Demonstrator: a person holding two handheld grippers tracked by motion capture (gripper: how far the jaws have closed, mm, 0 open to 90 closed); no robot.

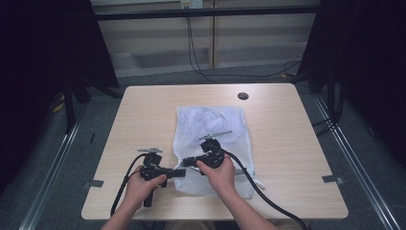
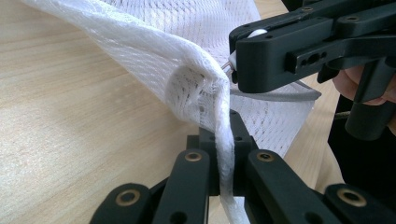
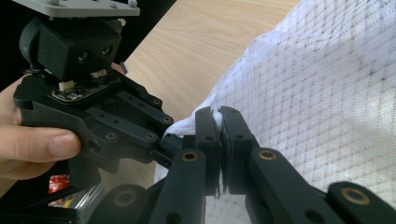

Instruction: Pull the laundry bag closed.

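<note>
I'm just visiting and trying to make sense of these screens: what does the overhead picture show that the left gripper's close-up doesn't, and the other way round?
High view: the whole table, the full outline of the white mesh bag, a dark round spot near the far edge, and both forearms.

Left gripper view: the left gripper shut on a bunched edge of the bag, the mesh weave up close, and a small white bead pinched in the right gripper.

Both: the bag, the wooden tabletop, and both grippers meeting at the bag's near-left corner.
</note>
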